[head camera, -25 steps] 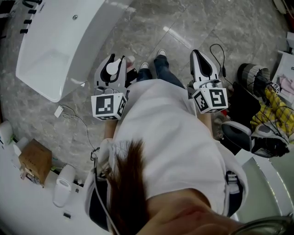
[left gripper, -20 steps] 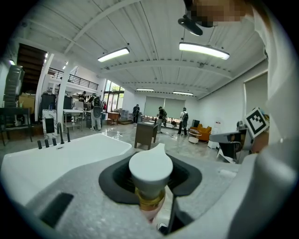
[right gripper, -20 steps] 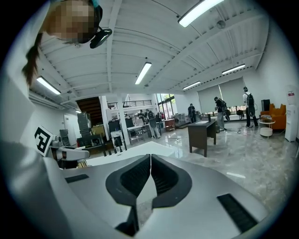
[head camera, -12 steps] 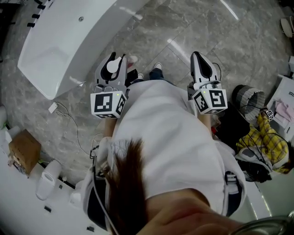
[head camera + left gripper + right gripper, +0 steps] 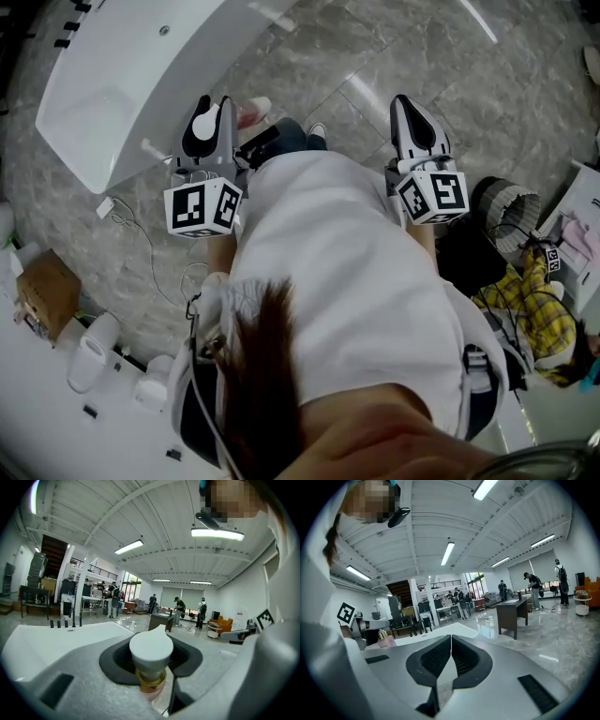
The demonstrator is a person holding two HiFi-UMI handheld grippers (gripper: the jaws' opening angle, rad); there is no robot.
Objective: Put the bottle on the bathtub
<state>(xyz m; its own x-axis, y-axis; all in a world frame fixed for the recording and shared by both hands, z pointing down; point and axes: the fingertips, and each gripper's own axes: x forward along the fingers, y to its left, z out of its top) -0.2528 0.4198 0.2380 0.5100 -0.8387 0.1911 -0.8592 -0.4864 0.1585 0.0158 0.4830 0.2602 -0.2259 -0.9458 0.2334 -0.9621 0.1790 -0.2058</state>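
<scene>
The white bathtub (image 5: 112, 84) lies at the upper left of the head view on a grey marble floor. My left gripper (image 5: 208, 117) hovers beside the tub's near corner, shut on the bottle (image 5: 251, 111). In the left gripper view the bottle (image 5: 151, 651) shows a white cap, a gold collar and a pink body clamped between the jaws, with the tub's white top (image 5: 65, 632) stretching beyond at left. My right gripper (image 5: 413, 131) is over the floor at right. Its jaws (image 5: 450, 641) are pressed together with nothing between them.
A white cable with a plug (image 5: 105, 208) trails on the floor below the tub. A cardboard box (image 5: 42, 291) and white fixtures (image 5: 89, 361) stand at lower left. A basket (image 5: 511, 211), dark bags and a yellow checked cloth (image 5: 520, 314) crowd the right. The person's shoe (image 5: 316, 131) is between the grippers.
My left gripper has carried the bottle leftward, closer to the bathtub's near corner. The right gripper keeps its place and stays shut.
</scene>
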